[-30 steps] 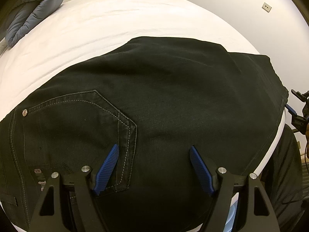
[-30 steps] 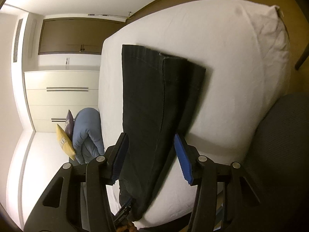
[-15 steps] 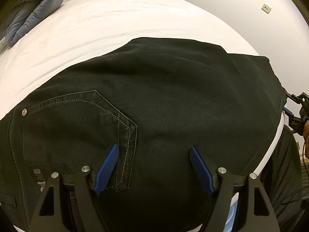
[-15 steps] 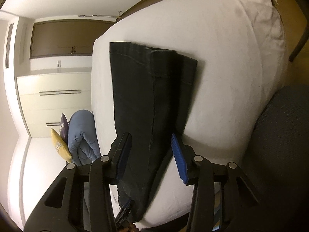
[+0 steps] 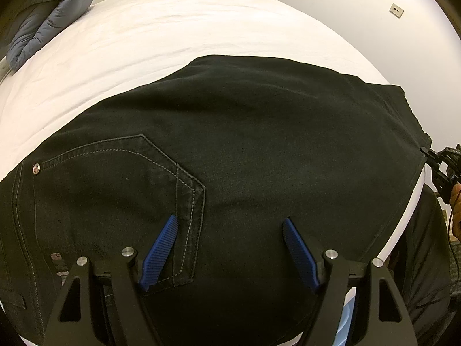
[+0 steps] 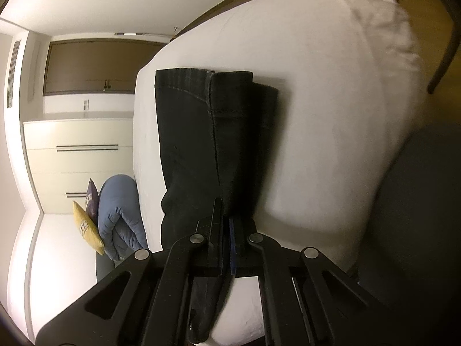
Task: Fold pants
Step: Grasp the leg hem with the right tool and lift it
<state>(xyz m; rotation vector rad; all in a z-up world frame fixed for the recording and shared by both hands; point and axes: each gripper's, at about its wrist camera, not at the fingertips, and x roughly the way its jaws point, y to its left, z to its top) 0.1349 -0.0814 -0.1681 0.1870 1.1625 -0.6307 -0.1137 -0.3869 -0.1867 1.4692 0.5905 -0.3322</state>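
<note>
Black jeans (image 5: 259, 144) lie folded lengthwise on the white bed (image 5: 173, 34), with a stitched back pocket (image 5: 115, 178) facing up. My left gripper (image 5: 229, 219) hovers open over the seat, its left blue pad at the pocket's corner and nothing pinched. In the right wrist view the legs (image 6: 196, 129) stretch away to stacked hems. My right gripper (image 6: 225, 204) is shut on the near side edge of the jeans, with fabric pinched between its pads. It also shows at the right edge (image 5: 440, 167) of the left wrist view, at the corner of the jeans, with a hand (image 5: 456, 201) behind it.
A rolled blue duvet (image 5: 43, 20) lies at the bed's far left, beside yellow and purple cushions (image 6: 86, 227). A white pillow (image 6: 383, 28) sits at the bed's far end. A wardrobe (image 6: 72, 158) stands beyond. A dark grey mass (image 6: 417, 201) fills the right side, close to the bed's edge.
The right gripper's jaws have closed from wide apart onto the edge of the jeans and come slightly closer to the bed. The left gripper and the jeans under it look the same.
</note>
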